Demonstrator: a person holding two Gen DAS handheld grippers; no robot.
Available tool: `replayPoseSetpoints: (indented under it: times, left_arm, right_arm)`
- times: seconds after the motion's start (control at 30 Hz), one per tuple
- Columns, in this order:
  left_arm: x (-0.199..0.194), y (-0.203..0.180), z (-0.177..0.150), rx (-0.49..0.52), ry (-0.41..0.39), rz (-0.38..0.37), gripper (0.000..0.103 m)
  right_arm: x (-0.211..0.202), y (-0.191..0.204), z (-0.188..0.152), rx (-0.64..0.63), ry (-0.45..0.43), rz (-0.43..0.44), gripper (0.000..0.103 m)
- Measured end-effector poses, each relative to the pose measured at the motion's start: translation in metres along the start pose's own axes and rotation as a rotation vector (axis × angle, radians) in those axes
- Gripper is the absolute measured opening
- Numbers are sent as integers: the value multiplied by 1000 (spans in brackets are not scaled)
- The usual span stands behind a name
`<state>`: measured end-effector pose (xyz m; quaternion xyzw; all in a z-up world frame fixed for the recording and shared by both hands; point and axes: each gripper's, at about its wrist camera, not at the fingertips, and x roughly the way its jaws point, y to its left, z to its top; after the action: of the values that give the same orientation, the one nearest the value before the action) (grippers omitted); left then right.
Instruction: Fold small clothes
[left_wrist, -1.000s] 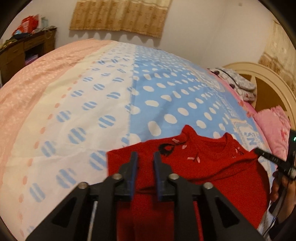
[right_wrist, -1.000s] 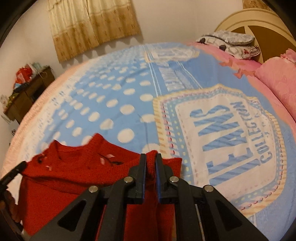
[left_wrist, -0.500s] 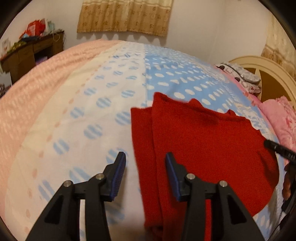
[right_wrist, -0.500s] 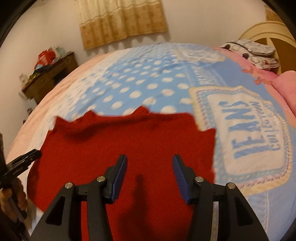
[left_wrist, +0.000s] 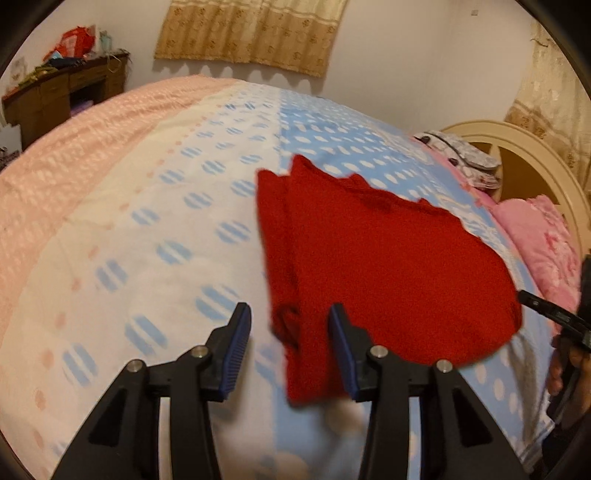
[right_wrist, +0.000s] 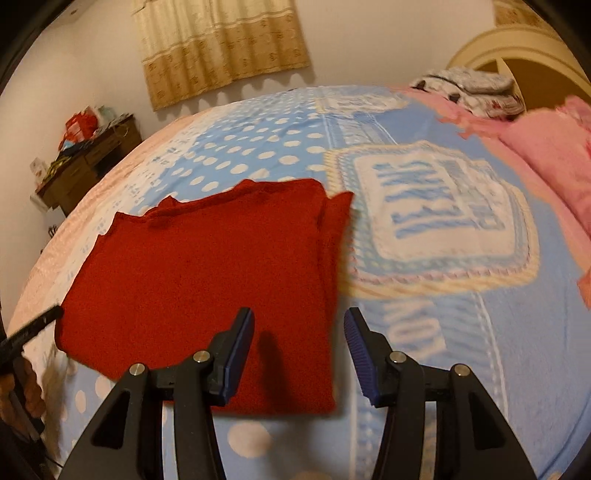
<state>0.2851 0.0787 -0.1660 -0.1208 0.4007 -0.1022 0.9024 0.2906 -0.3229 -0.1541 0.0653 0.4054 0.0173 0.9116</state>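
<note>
Left wrist view showed the left tongs (left_wrist: 290, 332) spread apart with nothing pinched, hanging just short of the near left corner of the red garment (left_wrist: 376, 266), whose layered left edge lay between the two blue pads without either pressing on it. That garment lay flat on the bed (left_wrist: 147, 240), folded over itself so its doubled edges showed along both sides. Right wrist view had the right tongs (right_wrist: 299, 341) likewise spread and empty, poised over the garment's near right corner; its right edge ran between the pads, untouched.

By the look of it, one fold was laid down and let go. The next move would call for both tongs to pinch fresh edges of the garment, probably the near hem, and carry them toward its far edge to halve it.
</note>
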Motion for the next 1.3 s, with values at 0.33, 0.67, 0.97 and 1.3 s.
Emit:
replayPoseSetpoints:
  times: [0.33,0.67,0.97,1.3]
  left_arm:
    - [12,-6,-7,-7,27,-45,35]
    - [7,-9,-14,10,21,-23,11]
    - [-20,-16,-19,55,-4,-42,6]
    - [-11,-9,-38,26,42,-44,6]
  right_arm:
    - [-6,17,-21,-79,8,24,42]
    - [-4,4,-24,-49,17,18,24]
    - [-21,7,-32,-42,-1,52,7]
    - [-13,-2,-51,-52,33,30,6]
